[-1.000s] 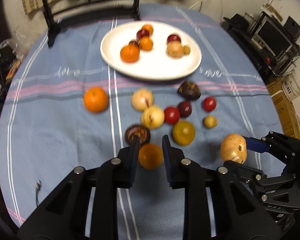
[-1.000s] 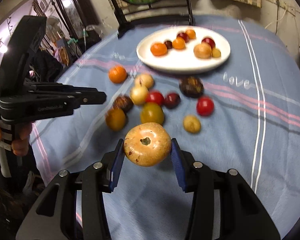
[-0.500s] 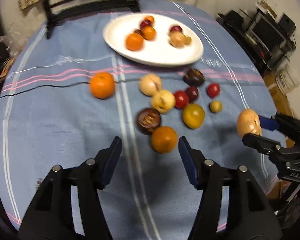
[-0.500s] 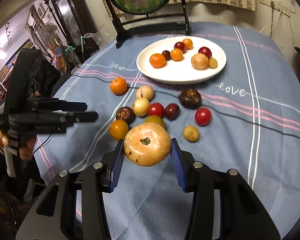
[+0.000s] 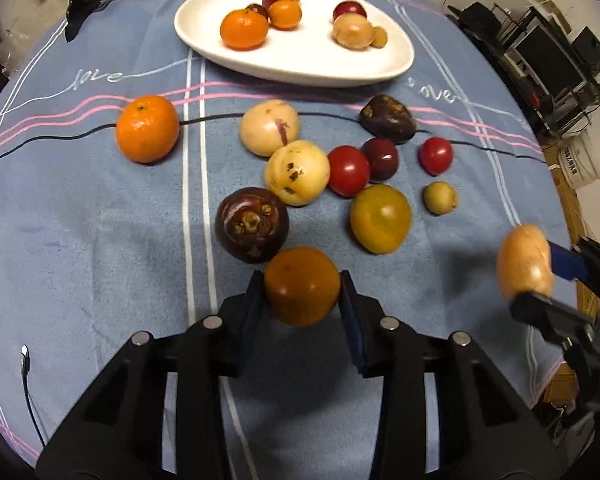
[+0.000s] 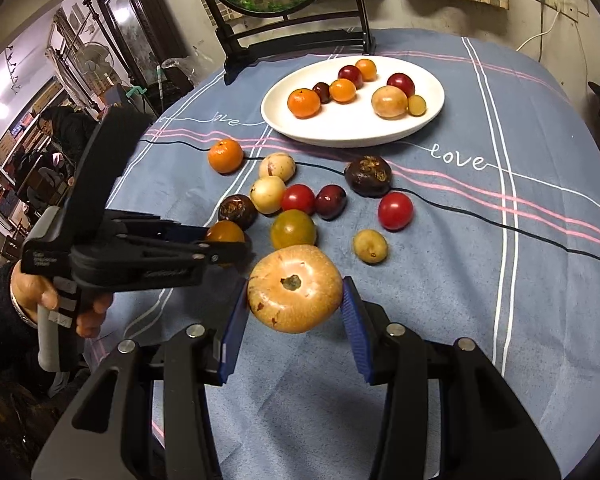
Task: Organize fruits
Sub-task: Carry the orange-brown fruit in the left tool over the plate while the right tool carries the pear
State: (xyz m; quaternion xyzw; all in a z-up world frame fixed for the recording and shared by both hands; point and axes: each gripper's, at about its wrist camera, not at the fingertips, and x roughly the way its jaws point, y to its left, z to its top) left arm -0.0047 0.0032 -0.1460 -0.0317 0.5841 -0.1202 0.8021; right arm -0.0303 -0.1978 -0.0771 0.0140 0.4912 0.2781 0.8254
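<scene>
- The left tool point(image 5: 302, 292) is seen lowered over the blue-clothed worktop point(image 5: 80, 240), its jaws closing around a dark orange fruit point(image 5: 302, 286) that sits between the pads; both pads appear to touch the fruit's sides
- This dark orange fruit is found on the near side of the white plate point(image 5: 300, 64), well apart from it, at the closest edge of the loose fruit cluster and just beside a dark purple mangosteen point(image 5: 252, 224)
- The right tool point(image 6: 296, 300) is held narrow on a large pale tan fruit point(image 6: 294, 288), which is gripped between the blue pads and carried above the cloth, well short of the plate
- A hand point(image 6: 60, 304) is seen wrapped around the left tool's handle in the right wrist view
- Between the plate and the tools, loose fruits are scattered: a mandarin point(image 5: 148, 128), two pale yellow fruits point(image 5: 296, 172), red tomatoes point(image 5: 348, 170), a yellow-green tomato point(image 5: 380, 218)
- On the plate, several small orange, red and tan fruits are already gathered
</scene>
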